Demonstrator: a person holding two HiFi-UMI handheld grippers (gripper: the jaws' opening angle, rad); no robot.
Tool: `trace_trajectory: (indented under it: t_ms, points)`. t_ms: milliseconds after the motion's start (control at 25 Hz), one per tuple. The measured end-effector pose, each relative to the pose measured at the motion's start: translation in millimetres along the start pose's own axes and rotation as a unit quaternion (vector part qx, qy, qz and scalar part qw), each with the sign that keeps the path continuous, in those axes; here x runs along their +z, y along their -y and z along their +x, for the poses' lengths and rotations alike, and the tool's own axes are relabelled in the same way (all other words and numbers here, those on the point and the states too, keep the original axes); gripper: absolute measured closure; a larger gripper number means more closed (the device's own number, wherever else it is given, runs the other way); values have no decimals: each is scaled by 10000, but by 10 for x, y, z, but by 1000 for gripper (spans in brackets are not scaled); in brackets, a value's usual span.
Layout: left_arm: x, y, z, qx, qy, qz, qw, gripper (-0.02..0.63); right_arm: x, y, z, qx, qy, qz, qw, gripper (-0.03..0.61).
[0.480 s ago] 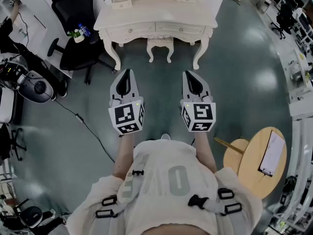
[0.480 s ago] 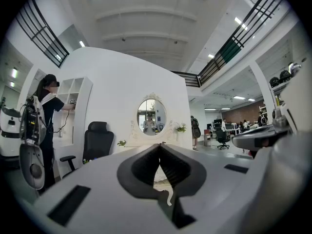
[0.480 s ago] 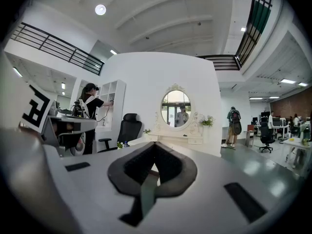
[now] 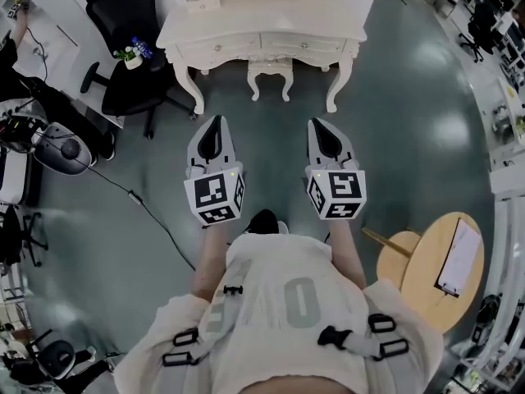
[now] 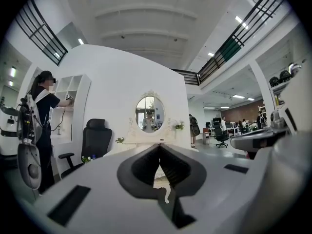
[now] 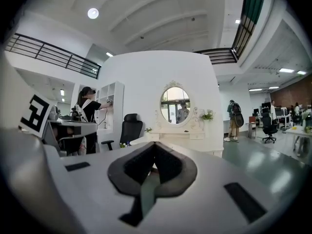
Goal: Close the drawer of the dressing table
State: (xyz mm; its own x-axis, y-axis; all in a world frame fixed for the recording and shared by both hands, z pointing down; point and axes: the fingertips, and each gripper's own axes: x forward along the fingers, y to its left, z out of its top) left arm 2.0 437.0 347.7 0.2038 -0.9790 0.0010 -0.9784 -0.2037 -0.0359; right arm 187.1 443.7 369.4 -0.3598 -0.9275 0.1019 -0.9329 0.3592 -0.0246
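Note:
The white dressing table [image 4: 262, 25] stands at the far end of the floor, with two drawer fronts [image 4: 261, 49] along its front and a small stool [image 4: 269, 72] beneath. I cannot tell whether a drawer stands out. My left gripper [image 4: 215, 123] and right gripper [image 4: 321, 125] are side by side in the air, well short of the table, pointing at it. Both are shut with nothing in them. In the left gripper view the tips [image 5: 159, 146] meet below the table's oval mirror [image 5: 149, 113]. The right gripper view shows the same mirror [image 6: 175, 105] above closed tips [image 6: 155, 144].
A black office chair [image 4: 131, 31] stands left of the table. A round wooden side table [image 4: 414, 281] with a clipboard is at my right. A cable [image 4: 139, 203] crosses the floor at left, near equipment [image 4: 57, 146]. A person [image 5: 43, 116] stands by white shelves.
A dark shoe has come into view just below the grippers as the person steps. Both grippers keep much the same place and stay shut.

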Motion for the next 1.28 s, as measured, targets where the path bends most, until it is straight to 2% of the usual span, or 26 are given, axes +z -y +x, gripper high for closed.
trace_trajectory:
  t_ms: [240,480,880,1080,1280]
  points:
    - [-159,-112,73,117,-90,-180,9997,595,-83,3,125,144,-94,-48,9998,572]
    - [-89,-176,457,17,187,-145,9997,594,-60,135,445,215,-4,-59,9998,572]
    - [-96,-423,1474,-25,139,-64,9999,594,78,466,1405,141,58,-115,9998,572]
    - [-101,-651,2186,-98,9,-173,9998,594,178,671,2063,106,-64,76,9999,572]
    - [49,-934,3025,-224,-40,-160,9996,594,402,888,2820,-47,-126,42,9999,572]
